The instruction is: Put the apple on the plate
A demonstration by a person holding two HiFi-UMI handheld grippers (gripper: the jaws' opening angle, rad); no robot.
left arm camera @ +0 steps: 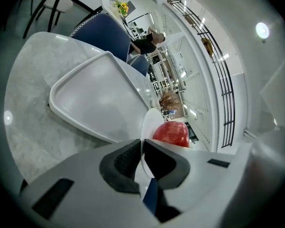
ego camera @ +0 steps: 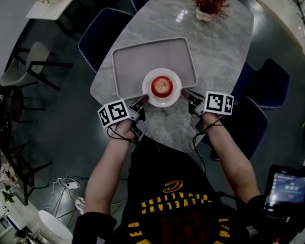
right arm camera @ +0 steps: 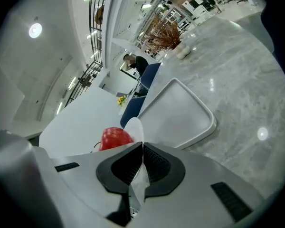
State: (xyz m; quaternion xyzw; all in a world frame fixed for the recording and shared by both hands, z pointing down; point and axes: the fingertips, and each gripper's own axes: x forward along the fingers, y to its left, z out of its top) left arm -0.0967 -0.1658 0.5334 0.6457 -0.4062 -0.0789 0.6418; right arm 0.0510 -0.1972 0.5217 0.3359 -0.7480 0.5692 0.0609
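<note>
- The left claw [ego camera: 143, 100] is pinched shut on the near-left rim of the white plate [ego camera: 162, 102]. In the left gripper view, its two dark pads press the thin edge from either side.
- The right claw [ego camera: 185, 94] is pinched the same way on the plate's right rim. In the right gripper view, the white edge runs straight down between its closed pads.
- The apple [ego camera: 161, 86], red with a paler patch on top, sits in the middle of the plate. It shows just past the jaws in both gripper views.
- Both bare forearms reach forward from the body and angle slightly inward, so the two claws meet the plate from opposite sides.
- Each hand is wrapped round its handle with the marker cube uppermost. Both claws point forward and somewhat down, and a cable trails back from each wrist.
- The plate lies over the near edge of the grey tray [ego camera: 142, 60], which sits on the marble table [ego camera: 223, 50].
- Whether the plate rests on the tray or is held just clear of it is hard to tell from above. In the gripper views it seems to stand off the tray surface.
- A potted plant of dry reddish twigs [ego camera: 209, 1] stands at the far end of the table, well apart from the tray.
- Dark blue chairs [ego camera: 102, 32] ring the table.
</note>
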